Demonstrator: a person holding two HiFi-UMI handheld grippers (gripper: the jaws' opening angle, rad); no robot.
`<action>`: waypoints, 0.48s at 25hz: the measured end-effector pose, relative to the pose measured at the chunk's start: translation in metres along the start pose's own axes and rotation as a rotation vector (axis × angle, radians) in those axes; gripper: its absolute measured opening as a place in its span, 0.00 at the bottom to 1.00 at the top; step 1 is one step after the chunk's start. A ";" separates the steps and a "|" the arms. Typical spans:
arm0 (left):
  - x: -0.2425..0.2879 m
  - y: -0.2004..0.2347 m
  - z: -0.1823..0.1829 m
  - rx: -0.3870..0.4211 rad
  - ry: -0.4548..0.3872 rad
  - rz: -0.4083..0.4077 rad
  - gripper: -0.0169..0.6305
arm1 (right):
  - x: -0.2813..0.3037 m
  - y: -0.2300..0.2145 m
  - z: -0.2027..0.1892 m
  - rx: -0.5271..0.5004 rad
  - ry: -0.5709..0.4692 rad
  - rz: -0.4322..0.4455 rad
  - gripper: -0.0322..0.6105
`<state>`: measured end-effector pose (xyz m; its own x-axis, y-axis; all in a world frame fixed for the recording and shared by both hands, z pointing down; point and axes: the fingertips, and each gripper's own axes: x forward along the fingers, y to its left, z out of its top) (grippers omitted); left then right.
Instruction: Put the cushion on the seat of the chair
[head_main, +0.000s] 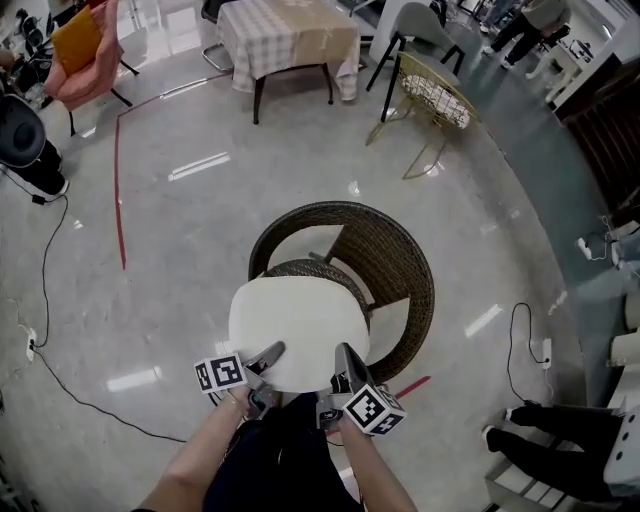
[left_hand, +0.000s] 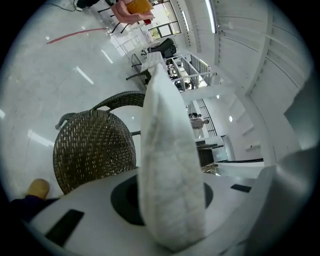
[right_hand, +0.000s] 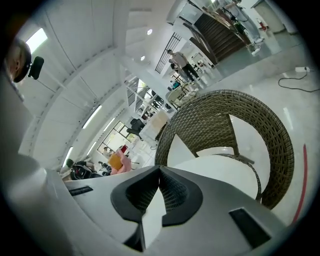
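A flat, round white cushion (head_main: 297, 330) hovers level over the seat of a dark wicker tub chair (head_main: 400, 270). Both grippers hold its near edge. My left gripper (head_main: 268, 357) is shut on the left part of that edge. In the left gripper view the cushion (left_hand: 167, 165) stands edge-on between the jaws of the left gripper (left_hand: 170, 205), and the chair's woven back (left_hand: 95, 150) shows behind it. My right gripper (head_main: 343, 357) is shut on the right part. In the right gripper view a thin white strip of cushion (right_hand: 220, 172) is pinched in the right gripper (right_hand: 159, 187), in front of the chair (right_hand: 225, 115).
Behind the chair stand a table with a checked cloth (head_main: 290, 40) and a gold wire chair (head_main: 430, 95). A pink chair with an orange cushion (head_main: 85, 55) and a black fan (head_main: 25, 140) are at far left. Cables (head_main: 50, 300) and red tape (head_main: 118, 190) cross the glossy floor. A person's legs (head_main: 560, 440) are at lower right.
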<state>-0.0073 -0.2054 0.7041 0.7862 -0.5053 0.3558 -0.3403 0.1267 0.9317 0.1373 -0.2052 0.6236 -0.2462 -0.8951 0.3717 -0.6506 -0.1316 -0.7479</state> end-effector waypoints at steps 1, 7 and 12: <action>0.004 0.005 0.000 0.001 -0.001 -0.005 0.16 | 0.002 -0.005 -0.003 0.013 -0.003 -0.005 0.04; 0.030 0.032 -0.001 -0.014 -0.010 -0.017 0.16 | 0.014 -0.035 -0.014 0.075 -0.008 -0.007 0.04; 0.049 0.045 0.000 0.003 0.011 -0.033 0.16 | 0.026 -0.052 -0.018 0.088 -0.023 -0.023 0.04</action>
<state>0.0155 -0.2246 0.7635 0.8024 -0.4998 0.3260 -0.3158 0.1080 0.9427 0.1520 -0.2137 0.6821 -0.2149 -0.9010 0.3770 -0.5897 -0.1880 -0.7854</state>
